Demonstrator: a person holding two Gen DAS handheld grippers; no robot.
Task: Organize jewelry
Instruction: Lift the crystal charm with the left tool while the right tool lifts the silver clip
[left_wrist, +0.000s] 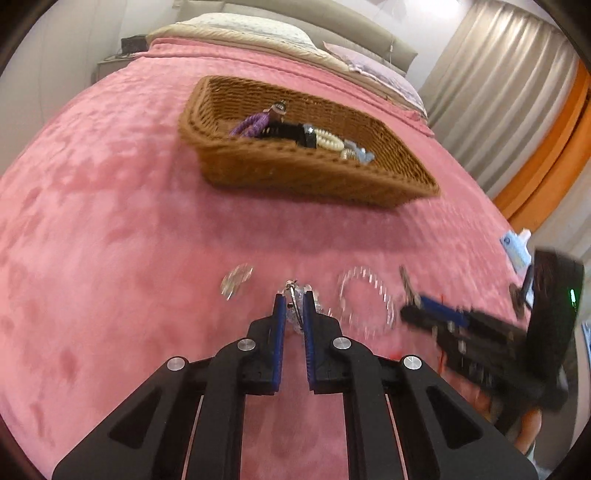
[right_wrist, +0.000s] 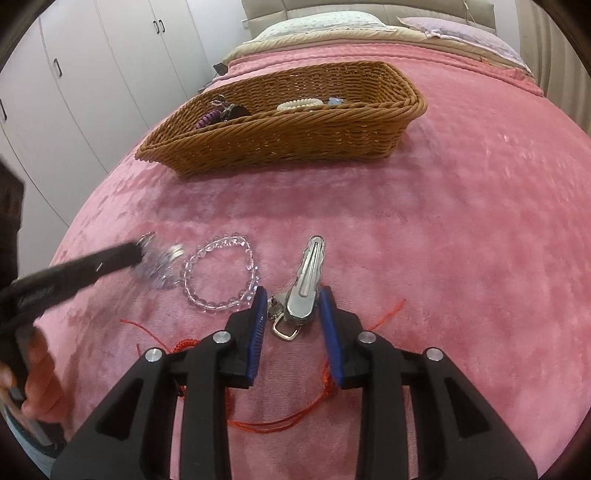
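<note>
1. My left tongs (left_wrist: 294, 301) are pinched nearly closed on a small clear-crystal trinket (left_wrist: 295, 295) on the pink blanket (left_wrist: 110, 240): light, slippery, fragile.
2. My right tongs (right_wrist: 293, 299) gape around the stiff silver metal hair clip (right_wrist: 306, 273), gripping nothing; I'd pinch its hinge end.

Woven wicker basket (right_wrist: 280, 144), plush pink blanket (right_wrist: 443, 240), glossy metal clip (right_wrist: 304, 280)

Even indoor light, motion blur, fisheye-curved edges

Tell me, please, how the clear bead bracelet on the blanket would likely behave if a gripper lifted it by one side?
The clear bead bracelet looks strung, so it would probably sag into a dangling loop. Its glossy round beads may slip between pads. The plush pink blanket should stop it rolling.
</note>
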